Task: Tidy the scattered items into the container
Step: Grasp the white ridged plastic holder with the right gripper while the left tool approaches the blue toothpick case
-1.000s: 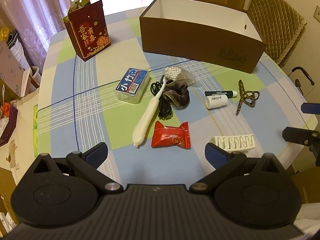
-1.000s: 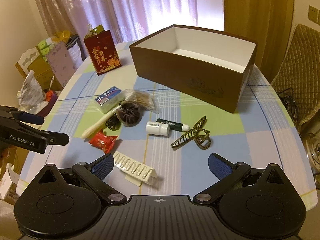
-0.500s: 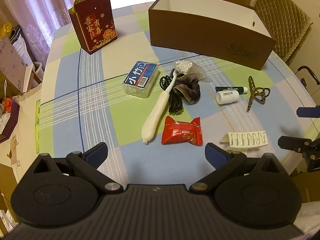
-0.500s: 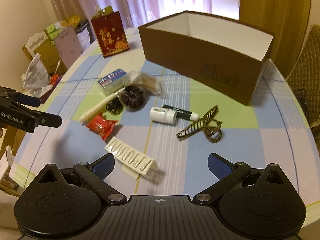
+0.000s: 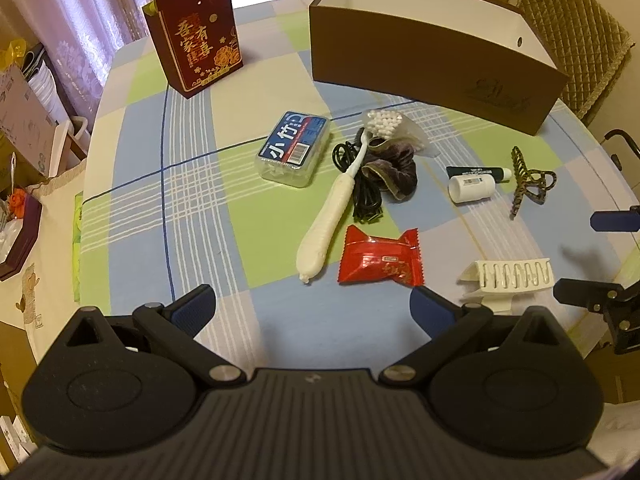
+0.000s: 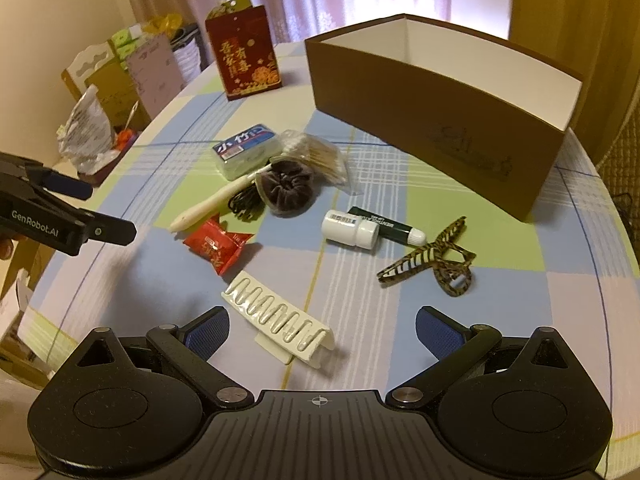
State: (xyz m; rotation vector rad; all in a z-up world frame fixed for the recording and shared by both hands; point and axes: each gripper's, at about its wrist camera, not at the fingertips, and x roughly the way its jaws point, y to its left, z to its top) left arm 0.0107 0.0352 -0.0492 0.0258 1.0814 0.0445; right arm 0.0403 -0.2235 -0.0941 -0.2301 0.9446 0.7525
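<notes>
one box (image 6: 460,120), two hair clips (image 6: 430,258)

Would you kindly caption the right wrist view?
Open right gripper above white hair clip; brown box behind scattered items.

Both views look down at a slant from above the near edge of the checked tabletop (image 5: 192,208), each over its own gripper's wide-spread fingers, toward the brown box (image 5: 432,68) at the far side. The left wrist camera sits to the left and higher, so the red candy wrapper (image 5: 380,258) lies just ahead of it. The right wrist camera sits to the right and lower, with the white comb-like clip (image 6: 280,316) close under its lens. Both share the scattered items, the box and the red gift bag (image 6: 246,56); each also catches the other gripper at its frame edge.
</notes>
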